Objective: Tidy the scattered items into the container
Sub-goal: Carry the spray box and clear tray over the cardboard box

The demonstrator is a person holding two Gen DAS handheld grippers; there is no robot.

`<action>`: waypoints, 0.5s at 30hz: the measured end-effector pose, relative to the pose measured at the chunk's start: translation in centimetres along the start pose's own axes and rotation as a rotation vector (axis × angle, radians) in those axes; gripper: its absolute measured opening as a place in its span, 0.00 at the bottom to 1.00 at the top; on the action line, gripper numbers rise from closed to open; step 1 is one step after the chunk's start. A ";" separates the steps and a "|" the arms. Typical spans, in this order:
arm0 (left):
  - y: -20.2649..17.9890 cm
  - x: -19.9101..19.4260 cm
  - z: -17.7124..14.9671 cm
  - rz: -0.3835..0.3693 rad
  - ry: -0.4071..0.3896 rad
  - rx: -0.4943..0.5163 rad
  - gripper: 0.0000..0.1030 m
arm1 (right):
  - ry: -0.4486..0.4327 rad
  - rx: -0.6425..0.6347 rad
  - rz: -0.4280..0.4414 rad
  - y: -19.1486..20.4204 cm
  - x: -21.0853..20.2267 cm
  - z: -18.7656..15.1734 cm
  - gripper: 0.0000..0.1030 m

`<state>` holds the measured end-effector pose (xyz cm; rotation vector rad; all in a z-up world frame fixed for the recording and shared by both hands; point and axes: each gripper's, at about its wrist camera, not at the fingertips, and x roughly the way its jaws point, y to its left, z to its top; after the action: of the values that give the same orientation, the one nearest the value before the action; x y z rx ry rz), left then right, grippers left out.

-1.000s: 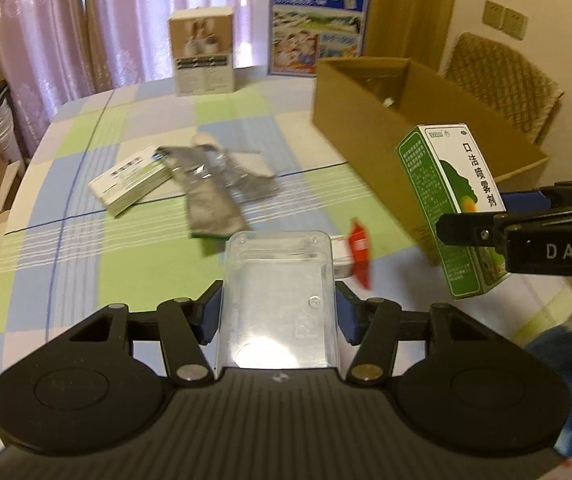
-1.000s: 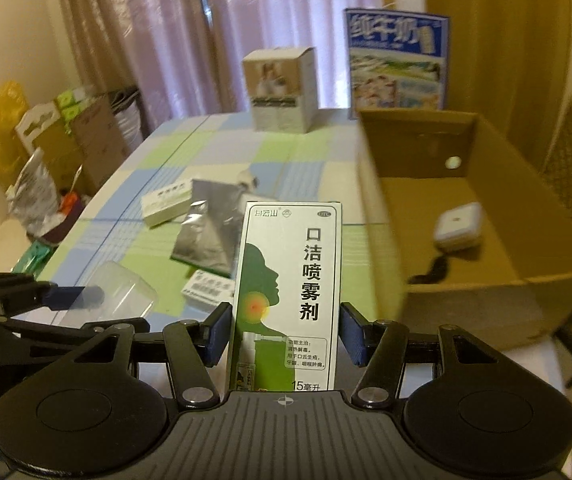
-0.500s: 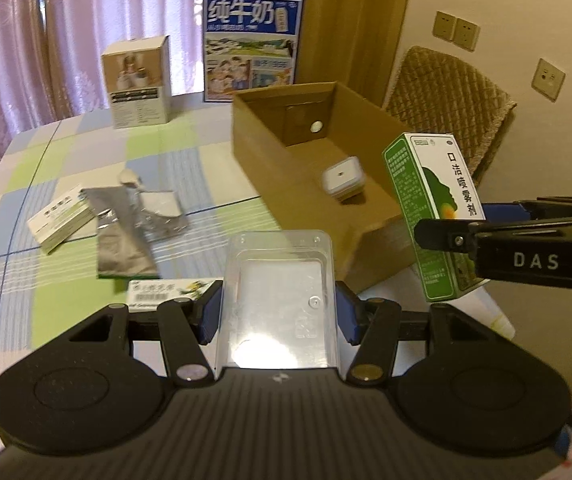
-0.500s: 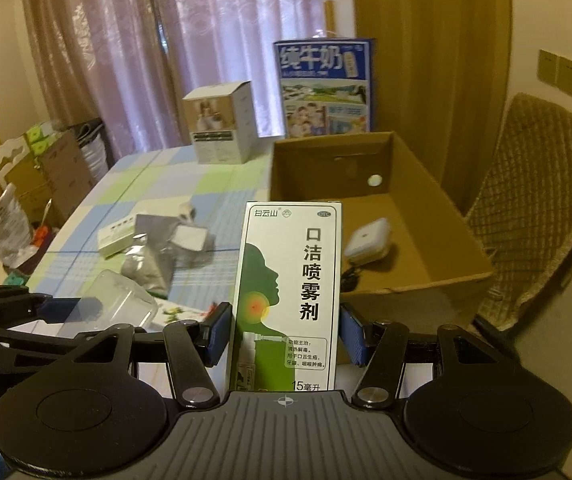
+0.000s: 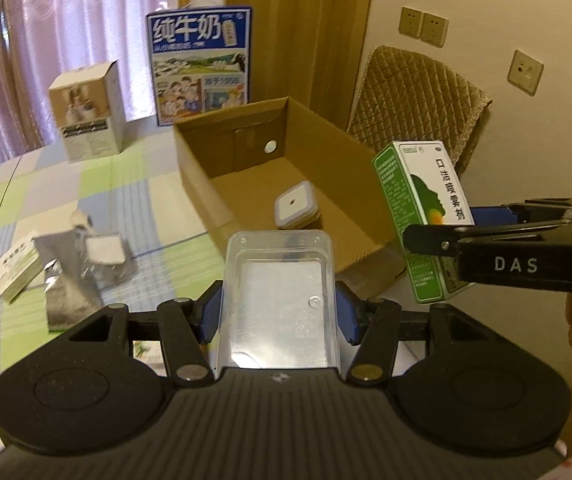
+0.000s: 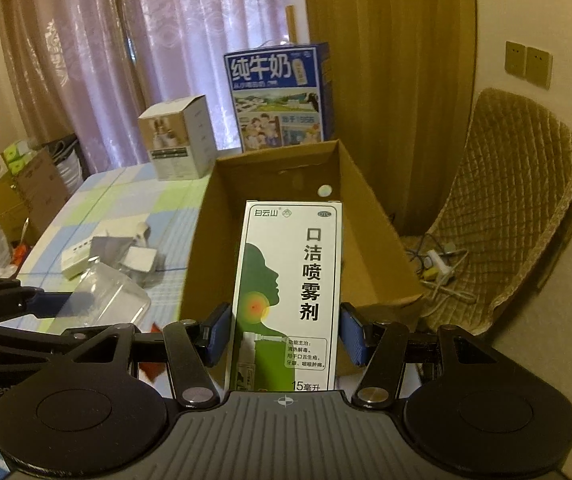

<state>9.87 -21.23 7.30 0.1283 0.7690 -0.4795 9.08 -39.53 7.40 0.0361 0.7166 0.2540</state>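
A clear plastic tray [image 5: 279,300] is clamped between the pads of the left gripper [image 5: 277,312], and a green spray carton [image 6: 290,296] is gripped upright by the right gripper [image 6: 286,334], so that both can be carried to the cardboard box [image 5: 370,184] together. In the left wrist view the box lies at twelve o'clock with a small white case [image 5: 296,210] inside. Compared with a second ago, the box is seen more squarely ahead and its floor is exposed. A foil pouch [image 5: 69,280] and a white packet [image 5: 15,270] are left on the table [image 5: 133,208] at nine o'clock.
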 end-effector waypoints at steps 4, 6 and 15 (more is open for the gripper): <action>-0.9 1.4 1.6 -0.015 -0.009 0.011 0.50 | 0.000 0.005 0.002 -1.4 0.9 1.3 0.52; -1.3 2.2 2.4 -0.023 -0.013 0.015 0.50 | 0.002 0.009 0.002 -2.1 1.4 1.9 0.52; -1.6 6.0 4.9 -0.044 -0.014 0.007 0.50 | 0.024 -0.010 -0.009 -4.0 3.8 3.8 0.52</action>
<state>15.96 -26.24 6.75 0.1145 0.7577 -0.5242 15.22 -42.25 7.30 0.0200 0.7391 0.2498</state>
